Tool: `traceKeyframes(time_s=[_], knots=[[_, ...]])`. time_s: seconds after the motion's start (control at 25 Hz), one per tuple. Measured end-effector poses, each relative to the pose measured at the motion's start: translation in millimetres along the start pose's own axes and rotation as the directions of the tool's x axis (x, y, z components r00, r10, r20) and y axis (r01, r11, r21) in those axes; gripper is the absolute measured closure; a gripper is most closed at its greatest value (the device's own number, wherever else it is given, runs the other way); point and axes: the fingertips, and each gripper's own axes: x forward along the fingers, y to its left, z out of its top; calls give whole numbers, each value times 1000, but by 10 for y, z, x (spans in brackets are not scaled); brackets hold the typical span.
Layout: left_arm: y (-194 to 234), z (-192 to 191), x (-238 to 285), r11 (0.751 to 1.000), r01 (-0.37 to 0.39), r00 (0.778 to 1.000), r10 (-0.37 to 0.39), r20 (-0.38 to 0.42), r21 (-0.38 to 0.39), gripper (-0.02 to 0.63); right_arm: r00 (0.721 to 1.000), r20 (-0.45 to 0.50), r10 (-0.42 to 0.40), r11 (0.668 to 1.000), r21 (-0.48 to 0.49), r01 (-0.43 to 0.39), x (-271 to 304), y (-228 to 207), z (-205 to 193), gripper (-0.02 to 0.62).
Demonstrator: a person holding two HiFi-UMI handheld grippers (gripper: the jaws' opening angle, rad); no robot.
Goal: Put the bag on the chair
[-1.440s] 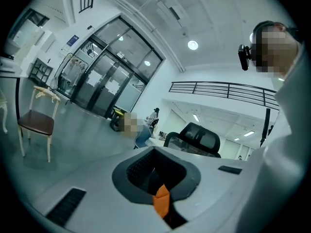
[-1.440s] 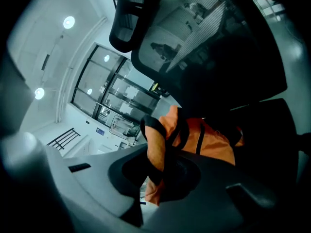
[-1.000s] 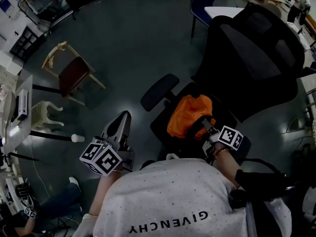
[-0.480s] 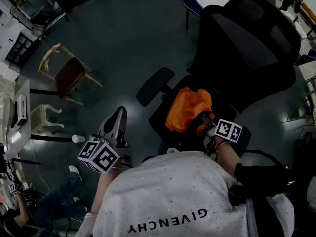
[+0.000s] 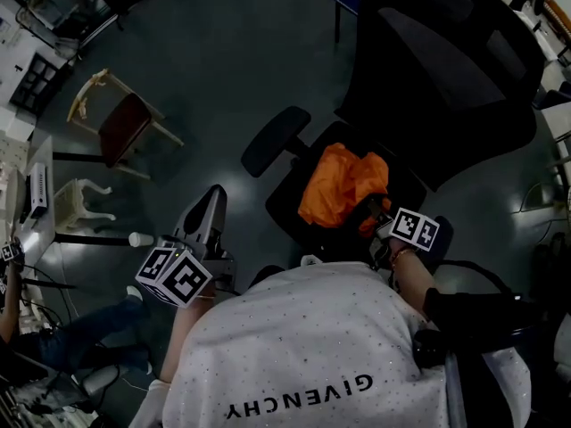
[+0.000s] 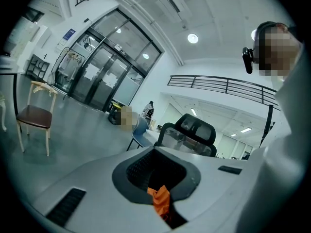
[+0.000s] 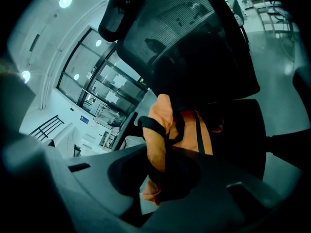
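The orange bag [image 5: 343,185] lies on the office chair [image 5: 287,210] seat, long axis running ahead of the right claw [image 5: 371,212], which pinches its near end. The backrest [image 5: 446,69] rises beyond. The left claw [image 5: 207,226] is pressed together on an orange scrap [image 6: 160,203].

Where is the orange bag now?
Head view, right of centre: the crumpled orange fabric bag lies on the black office chair's seat, the right gripper shut on its near edge.

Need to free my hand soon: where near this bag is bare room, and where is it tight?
Bare seat shows only in a strip left of the orange bag, toward the armrest pad. Wide bare floor lies between that pad and the wooden chair. Crowded: the bag's right side, where the right gripper, shut on it, nears the backrest.
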Motion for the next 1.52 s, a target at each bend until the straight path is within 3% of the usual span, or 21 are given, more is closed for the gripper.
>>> traceKeyframes(time_s=[0.28, 0.48, 0.8, 1.24, 1.52], knots=[[-2, -53, -111, 999, -28, 1000, 28, 2, -30, 604, 999, 5, -52, 998, 26, 52, -59, -181, -52, 558], [0, -147, -112, 998, -42, 999, 41, -17, -41, 604, 999, 17, -34, 996, 77, 32, -81, -270, -52, 558], [-47, -233, -136, 998, -59, 997, 58, -56, -17, 604, 996, 14, -91, 993, 70, 90, -46, -389, -121, 555], [78, -221, -185, 996, -86, 993, 86, -78, 2, 604, 994, -28, -102, 993, 53, 103, 79, -364, -187, 552], [92, -273, -87, 997, -68, 993, 63, -102, -38, 604, 983, -53, -174, 983, 49, 177, 33, -479, -321, 546]])
